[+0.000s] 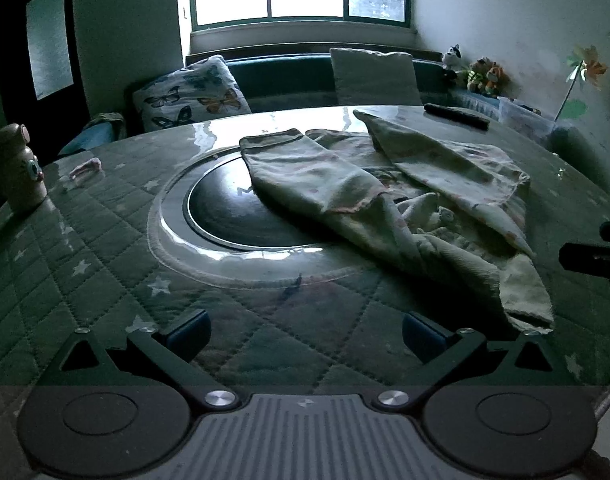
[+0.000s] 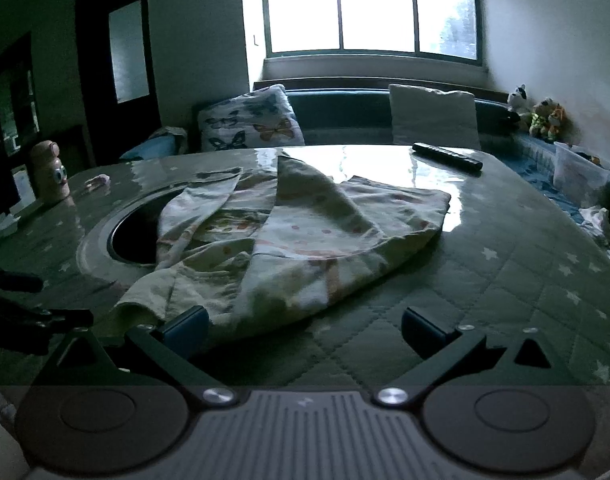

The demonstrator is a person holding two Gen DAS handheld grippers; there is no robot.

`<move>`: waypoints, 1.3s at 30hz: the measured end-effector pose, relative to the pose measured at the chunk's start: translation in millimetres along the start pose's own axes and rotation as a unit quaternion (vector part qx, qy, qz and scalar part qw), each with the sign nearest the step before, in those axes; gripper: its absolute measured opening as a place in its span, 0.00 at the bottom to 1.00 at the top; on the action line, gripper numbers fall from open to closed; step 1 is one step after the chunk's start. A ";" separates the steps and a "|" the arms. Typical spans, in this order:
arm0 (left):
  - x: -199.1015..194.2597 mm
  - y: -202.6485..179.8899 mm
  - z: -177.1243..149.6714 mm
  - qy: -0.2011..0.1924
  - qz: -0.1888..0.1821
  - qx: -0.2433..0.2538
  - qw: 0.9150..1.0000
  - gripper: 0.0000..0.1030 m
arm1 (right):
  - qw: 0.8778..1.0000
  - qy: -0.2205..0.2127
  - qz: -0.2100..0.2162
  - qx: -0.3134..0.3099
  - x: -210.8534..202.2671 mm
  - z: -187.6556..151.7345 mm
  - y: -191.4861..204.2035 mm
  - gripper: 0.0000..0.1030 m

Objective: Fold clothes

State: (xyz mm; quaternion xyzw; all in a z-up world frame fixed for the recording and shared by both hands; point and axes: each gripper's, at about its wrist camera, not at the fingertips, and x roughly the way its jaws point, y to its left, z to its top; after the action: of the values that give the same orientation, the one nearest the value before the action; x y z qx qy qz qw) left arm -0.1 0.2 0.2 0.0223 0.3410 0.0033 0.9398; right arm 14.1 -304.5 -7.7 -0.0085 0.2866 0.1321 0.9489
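A pale printed garment (image 1: 405,200) lies loosely bunched on the round table, both sleeves flopped over its middle; it also shows in the right wrist view (image 2: 297,232). My left gripper (image 1: 305,336) is open and empty, low over the quilted cover, with the garment's near corner just to the right of its right finger. My right gripper (image 2: 305,332) is open and empty at the garment's near hem, the cloth edge touching or just beyond the left finger (image 2: 185,332). The right gripper's tip shows at the left view's right edge (image 1: 593,260).
The table (image 1: 105,264) has a quilted star cover under glass and a dark round inset (image 1: 233,212). A remote (image 2: 447,156) lies at the far edge. An owl-shaped bottle (image 1: 19,168) and a small pink item (image 1: 87,168) stand at left. A sofa with cushions (image 2: 251,124) is behind.
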 end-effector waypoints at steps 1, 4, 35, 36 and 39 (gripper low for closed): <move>-0.3 0.3 0.1 0.002 -0.001 0.000 1.000 1.00 | 1.000 0.000 -0.002 0.001 0.0 -0.3 0.6 1.00; -0.8 1.4 0.7 0.004 -0.002 -0.001 1.000 1.00 | 1.000 0.011 -0.005 -0.008 4.2 -0.2 9.4 1.00; 5.4 -13.3 0.4 0.016 -0.021 0.014 1.000 1.00 | 0.998 0.053 0.004 -0.018 19.9 -16.5 22.2 1.00; 5.7 -13.3 0.6 0.016 -0.021 0.015 1.000 1.00 | 0.998 0.053 0.000 -0.019 20.3 -17.3 22.9 1.00; 6.4 -13.3 1.2 0.017 -0.021 0.015 1.000 1.00 | 0.999 0.040 -0.012 -0.022 15.3 -14.2 22.9 1.00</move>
State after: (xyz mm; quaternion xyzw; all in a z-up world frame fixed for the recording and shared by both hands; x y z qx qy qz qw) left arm 5.4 -13.0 -3.6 0.0294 0.3569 -0.0208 0.9335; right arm 12.8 -279.9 -26.5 -0.0382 0.3209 0.1270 0.9378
